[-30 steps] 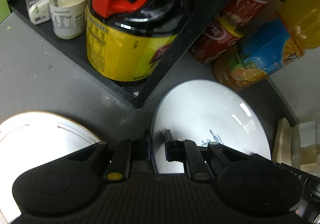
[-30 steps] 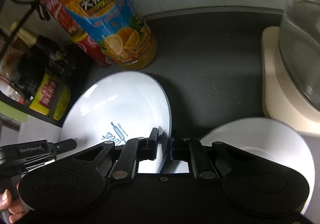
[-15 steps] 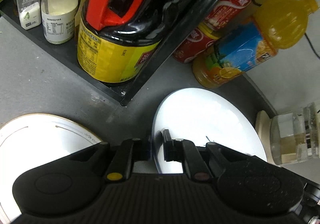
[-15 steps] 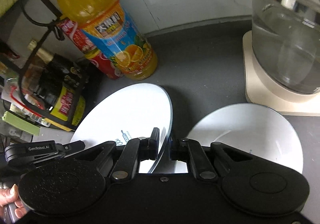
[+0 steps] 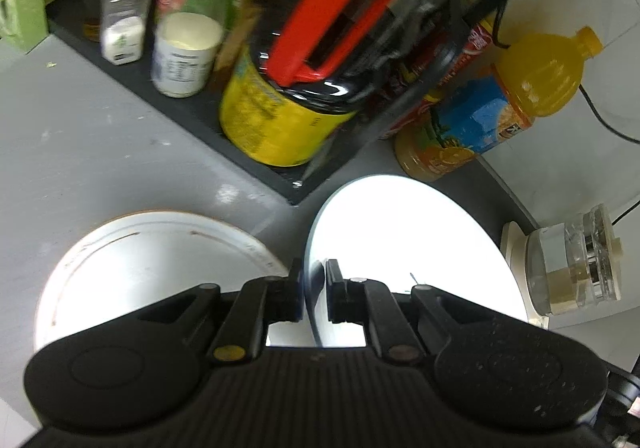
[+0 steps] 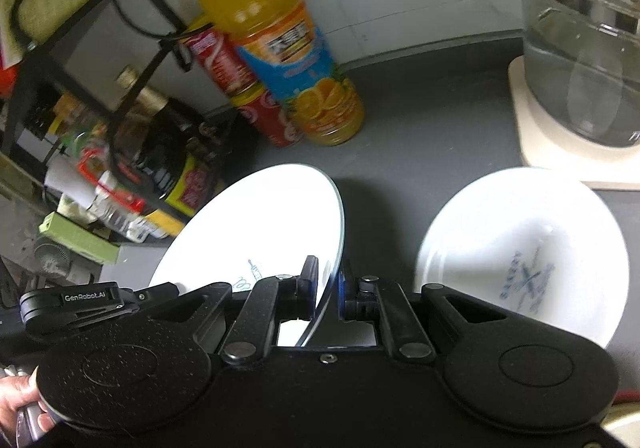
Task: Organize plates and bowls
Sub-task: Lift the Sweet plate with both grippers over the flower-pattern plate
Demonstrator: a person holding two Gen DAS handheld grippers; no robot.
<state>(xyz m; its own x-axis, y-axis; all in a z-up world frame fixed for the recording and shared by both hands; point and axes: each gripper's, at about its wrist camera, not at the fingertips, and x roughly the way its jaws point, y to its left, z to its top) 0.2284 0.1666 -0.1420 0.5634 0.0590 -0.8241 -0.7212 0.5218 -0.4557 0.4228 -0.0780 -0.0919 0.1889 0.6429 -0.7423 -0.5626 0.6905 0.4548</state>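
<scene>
A white plate (image 5: 400, 248) with a small blue mark is held off the grey counter, tilted, by both grippers. My left gripper (image 5: 314, 288) is shut on its left rim. My right gripper (image 6: 328, 288) is shut on the opposite rim of the same plate (image 6: 260, 232). The left gripper (image 6: 100, 300) also shows at the lower left of the right wrist view, with a hand beneath it. A gold-rimmed white plate (image 5: 152, 260) lies on the counter to the left. To the right sits a white bowl (image 6: 520, 240) with a blue logo inside.
A black rack (image 5: 180, 116) holds a dark jug with a red handle (image 5: 312, 88) and small jars. An orange juice bottle (image 6: 280, 40) and a red can (image 6: 256, 104) stand by the wall. A glass kettle (image 6: 580, 48) on a cream base is at the right.
Both grippers have risen and drawn back with the plate between them. The bottles, rack and kettle now look farther off, and the bowl shows in full.
</scene>
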